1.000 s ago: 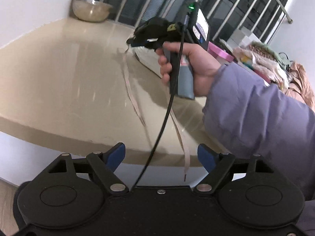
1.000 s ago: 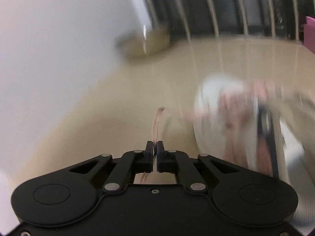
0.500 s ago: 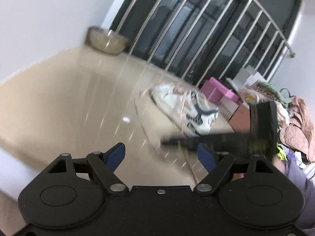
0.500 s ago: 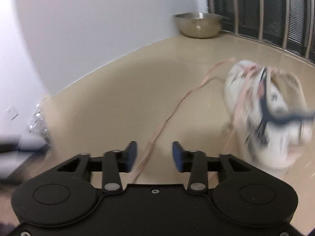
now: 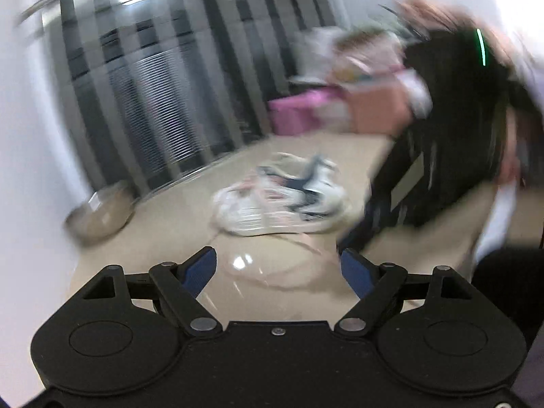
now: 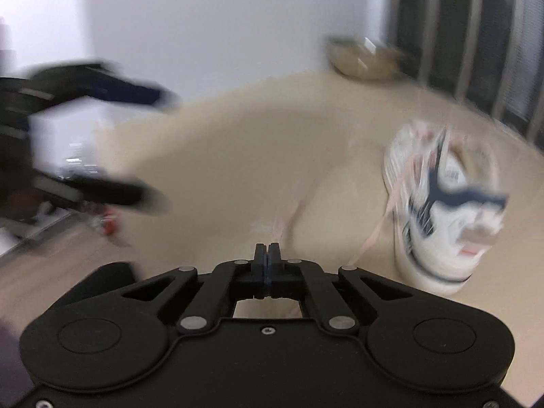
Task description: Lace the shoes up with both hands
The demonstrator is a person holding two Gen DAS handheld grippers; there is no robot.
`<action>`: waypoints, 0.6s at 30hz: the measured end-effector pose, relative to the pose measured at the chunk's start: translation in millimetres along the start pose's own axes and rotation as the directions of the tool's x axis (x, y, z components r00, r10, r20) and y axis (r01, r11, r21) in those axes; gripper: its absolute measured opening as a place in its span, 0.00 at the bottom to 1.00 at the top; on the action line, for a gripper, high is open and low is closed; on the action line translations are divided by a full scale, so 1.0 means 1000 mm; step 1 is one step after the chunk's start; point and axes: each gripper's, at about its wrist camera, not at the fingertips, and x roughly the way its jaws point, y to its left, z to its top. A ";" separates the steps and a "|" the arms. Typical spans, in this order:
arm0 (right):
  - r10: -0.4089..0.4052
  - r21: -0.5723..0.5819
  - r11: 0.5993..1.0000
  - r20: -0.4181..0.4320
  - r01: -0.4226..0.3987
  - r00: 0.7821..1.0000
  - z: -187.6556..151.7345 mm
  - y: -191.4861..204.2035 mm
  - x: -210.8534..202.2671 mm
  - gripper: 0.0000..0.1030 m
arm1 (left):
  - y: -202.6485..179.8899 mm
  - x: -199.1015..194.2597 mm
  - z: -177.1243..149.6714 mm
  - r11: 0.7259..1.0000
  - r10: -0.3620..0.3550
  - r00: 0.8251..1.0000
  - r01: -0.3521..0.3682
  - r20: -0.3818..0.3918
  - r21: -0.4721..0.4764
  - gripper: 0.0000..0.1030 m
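Right, both feeds are badly smeared, so I'll stick to what I can make out. From the left wrist, my left gripper (image 5: 277,258) has its blue-padded fingers spread wide with nothing between them, only bare beige table (image 5: 163,258) under the gap. The shoe (image 5: 275,200), a white trainer with dark trim, lies on its side on the table at 12 o'clock from those tips and well clear of them. A pale pink lace (image 5: 289,273) trails off it toward me and curls in a loose loop on the tabletop between the shoe and the left tips. A metal bowl (image 5: 98,214) sits at 10 o'clock by the railing, and a pink box (image 5: 295,115) shows behind the shoe at about 1 o'clock. The dark blur at 2 o'clock is the other tool in a hand, too smeared for detail.

From the right wrist, my right gripper (image 6: 268,248) has just been closing and its jaws are now pressed together. A strand of lace runs up from right at the tips at 12 o'clock and bends toward the shoe, which sits at 2 o'clock; through the blur I cannot tell whether that strand is actually pinched. The left tool shows at 9 o'clock, fingers apart and off the table's edge, and the bowl at 1 o'clock.
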 end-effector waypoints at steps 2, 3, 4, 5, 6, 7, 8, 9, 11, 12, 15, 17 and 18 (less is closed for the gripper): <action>0.027 -0.037 0.999 0.010 -0.026 1.000 0.002 -0.001 -0.028 0.00 | -0.018 0.008 0.006 0.994 -0.067 0.997 0.065 0.023 0.087 0.77; 0.031 -0.056 0.998 0.014 -0.030 0.999 0.003 -0.001 -0.040 0.00 | -0.027 0.011 0.008 0.988 -0.102 0.994 0.097 0.037 0.121 0.77; 0.037 -0.070 0.997 0.011 -0.036 0.999 0.003 -0.001 -0.051 0.00 | -0.035 0.014 0.011 0.980 -0.139 0.989 0.131 0.047 0.147 0.77; 0.046 -0.081 0.996 -0.002 -0.046 0.999 0.003 -0.001 -0.060 0.00 | -0.041 0.017 0.013 0.974 -0.176 0.983 0.167 0.051 0.153 0.77; 0.053 -0.096 0.994 -0.014 -0.054 0.998 0.003 -0.002 -0.066 0.00 | -0.046 0.019 0.015 0.970 -0.202 0.978 0.191 0.055 0.153 0.76; 0.061 -0.107 0.992 -0.031 -0.064 0.998 0.002 -0.002 -0.071 0.00 | -0.050 0.022 0.015 0.967 -0.217 0.975 0.207 0.055 0.149 0.72; 0.067 -0.109 0.991 -0.042 -0.071 0.997 0.000 -0.004 -0.074 0.00 | -0.054 0.024 0.016 0.965 -0.231 0.972 0.222 0.052 0.142 0.53; 0.071 -0.109 0.991 -0.049 -0.076 0.996 -0.002 -0.007 -0.076 0.00 | -0.056 0.027 0.017 0.963 -0.244 0.969 0.237 0.045 0.128 0.08; 0.083 -0.093 0.992 -0.057 -0.088 0.995 -0.007 -0.011 -0.077 0.00 | -0.056 0.032 0.018 0.963 -0.264 0.964 0.262 0.021 0.062 0.01; 0.075 -0.083 0.993 -0.044 -0.078 0.996 -0.012 -0.012 -0.079 0.00 | -0.054 0.035 0.018 0.963 -0.268 0.963 0.267 0.021 0.018 0.01; -0.017 0.013 1.000 0.064 0.016 0.998 -0.020 -0.026 -0.084 0.01 | -0.040 0.046 0.011 0.936 -0.268 0.963 0.254 -0.023 -0.244 0.01; -0.099 0.146 0.986 0.143 0.078 0.985 -0.031 -0.038 -0.093 0.11 | -0.026 0.052 0.004 0.852 -0.290 0.956 0.241 -0.037 -0.464 0.01; -0.110 0.218 0.973 0.176 0.070 0.978 -0.040 -0.042 -0.095 0.11 | -0.019 0.053 0.001 0.800 -0.304 0.952 0.236 -0.035 -0.551 0.01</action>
